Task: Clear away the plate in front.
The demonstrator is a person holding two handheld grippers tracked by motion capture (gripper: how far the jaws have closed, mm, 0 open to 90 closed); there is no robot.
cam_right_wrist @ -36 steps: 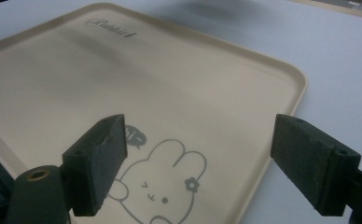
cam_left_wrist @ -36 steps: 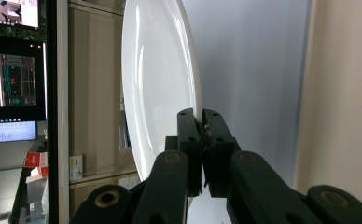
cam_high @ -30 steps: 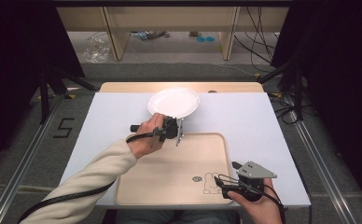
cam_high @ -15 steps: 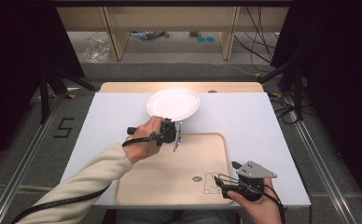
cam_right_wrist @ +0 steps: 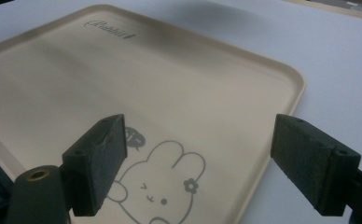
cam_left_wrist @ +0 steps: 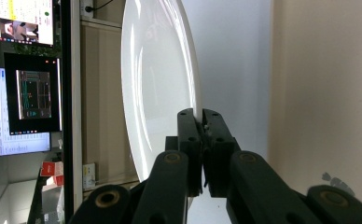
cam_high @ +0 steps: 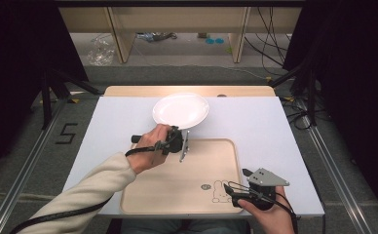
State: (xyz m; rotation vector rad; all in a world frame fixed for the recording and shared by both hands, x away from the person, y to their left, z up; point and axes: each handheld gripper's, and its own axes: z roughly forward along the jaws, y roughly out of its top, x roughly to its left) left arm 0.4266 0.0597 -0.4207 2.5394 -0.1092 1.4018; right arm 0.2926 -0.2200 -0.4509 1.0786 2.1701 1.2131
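Left gripper (cam_high: 176, 141) at centre of the table (cam_high: 255, 122), rolled on its side, jaws clamped on the near rim of the white plate (cam_high: 180, 110). Plate sits at 12 o'clock from the gripper, on the white table top, just beyond the far edge of the beige tray (cam_high: 177, 185). Left gripper view: rim pinched between the black jaws. Right gripper (cam_high: 245, 191) at 4 o'clock from the left one, over the tray's near right corner, jaws spread wide, holding nothing; rabbit drawing (cam_right_wrist: 163, 182) below them.

Tray (cam_high: 177, 187) bare (rabbit print aside); plate (cam_high: 180, 109) blocks the far edge
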